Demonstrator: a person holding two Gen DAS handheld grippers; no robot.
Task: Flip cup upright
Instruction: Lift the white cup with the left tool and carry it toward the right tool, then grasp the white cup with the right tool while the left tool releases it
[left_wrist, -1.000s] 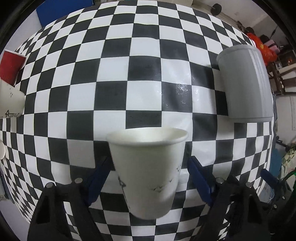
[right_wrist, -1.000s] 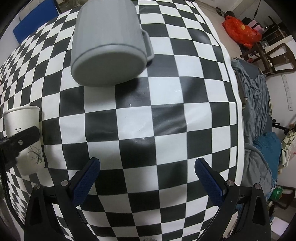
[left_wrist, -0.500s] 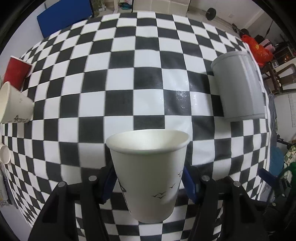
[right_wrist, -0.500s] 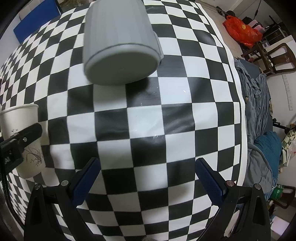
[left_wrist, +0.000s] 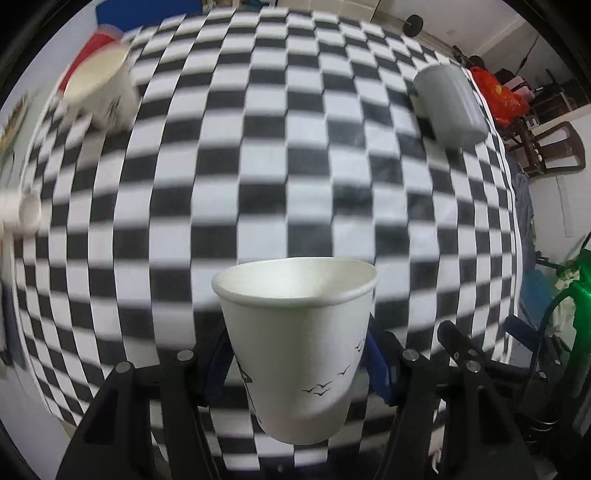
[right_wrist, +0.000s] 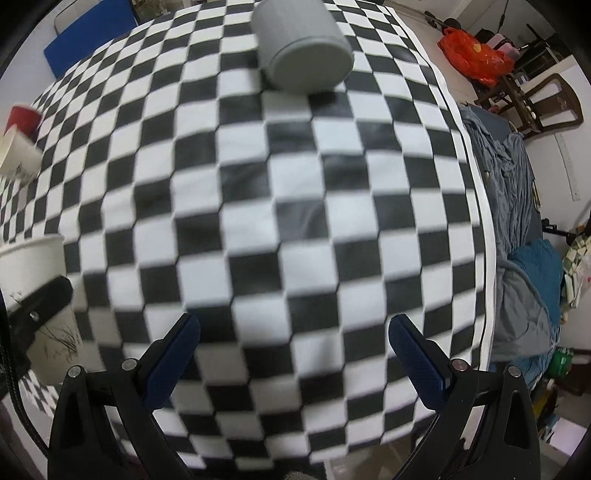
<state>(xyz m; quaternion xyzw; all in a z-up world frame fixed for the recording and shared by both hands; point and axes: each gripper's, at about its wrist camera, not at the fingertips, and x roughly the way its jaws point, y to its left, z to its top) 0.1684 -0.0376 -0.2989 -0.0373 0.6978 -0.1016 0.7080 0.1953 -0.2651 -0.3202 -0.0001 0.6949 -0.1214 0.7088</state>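
Note:
My left gripper (left_wrist: 297, 360) is shut on a white paper cup (left_wrist: 295, 339) with small bird prints, held upright and lifted above the checkered table (left_wrist: 280, 155). The same cup (right_wrist: 35, 280) shows at the left edge of the right wrist view, with a black finger of the left gripper across it. My right gripper (right_wrist: 294, 338) is open and empty above the table's near part. A grey ribbed mug (right_wrist: 301, 51) lies on its side at the far end, its base toward me; it also shows in the left wrist view (left_wrist: 448, 105).
A white paper cup (left_wrist: 101, 96) and a red cup (left_wrist: 88, 46) behind it stand at the far left. Another white cup (left_wrist: 22, 212) lies at the left edge. Chairs (right_wrist: 535, 103), an orange bag (right_wrist: 474, 55) and grey cloth (right_wrist: 517, 221) lie beyond the table's right edge.
My left gripper closed on the white cup and has lifted it up and back from the table. The right gripper has also pulled back and higher; the grey mug looks farther away.

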